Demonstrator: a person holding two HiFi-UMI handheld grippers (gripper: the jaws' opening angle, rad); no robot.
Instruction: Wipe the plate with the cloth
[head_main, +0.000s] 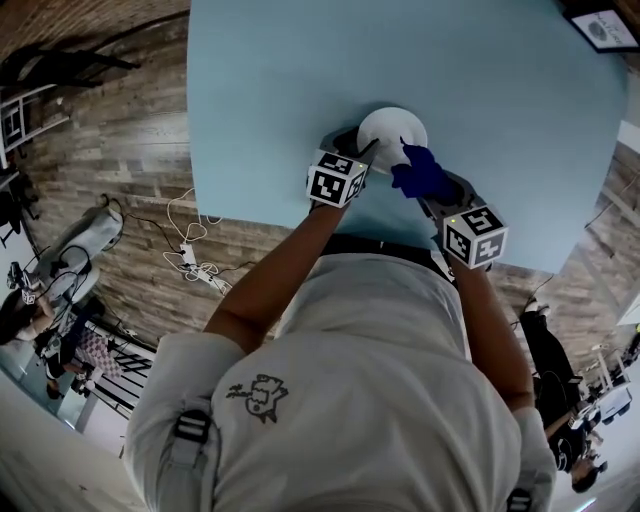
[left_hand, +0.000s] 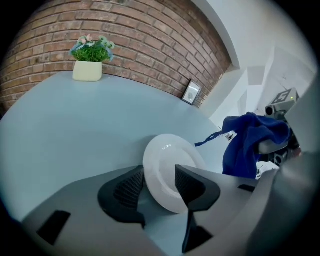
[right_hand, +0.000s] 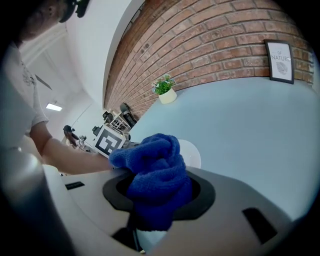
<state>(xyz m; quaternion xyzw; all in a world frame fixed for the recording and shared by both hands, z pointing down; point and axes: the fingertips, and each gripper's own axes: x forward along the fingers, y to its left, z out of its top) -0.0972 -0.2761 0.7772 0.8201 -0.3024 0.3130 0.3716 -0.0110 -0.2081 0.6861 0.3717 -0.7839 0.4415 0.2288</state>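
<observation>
A white plate (head_main: 392, 130) rests on the light blue table (head_main: 280, 100) near its front edge. In the left gripper view the plate (left_hand: 167, 165) has its near rim between the jaws of my left gripper (left_hand: 157, 182), which stand apart and do not press on it. My left gripper (head_main: 365, 155) is at the plate's left side. My right gripper (head_main: 428, 192) is shut on a bunched blue cloth (head_main: 422, 175), held just right of the plate. In the right gripper view the cloth (right_hand: 157, 180) fills the jaws and hides most of the plate (right_hand: 194, 152).
A potted plant (left_hand: 87, 70) stands at the table's far side by the brick wall, with a small framed picture (left_hand: 190, 92) further along. The table's front edge runs just below the grippers. Cables (head_main: 195, 265) lie on the wooden floor to the left.
</observation>
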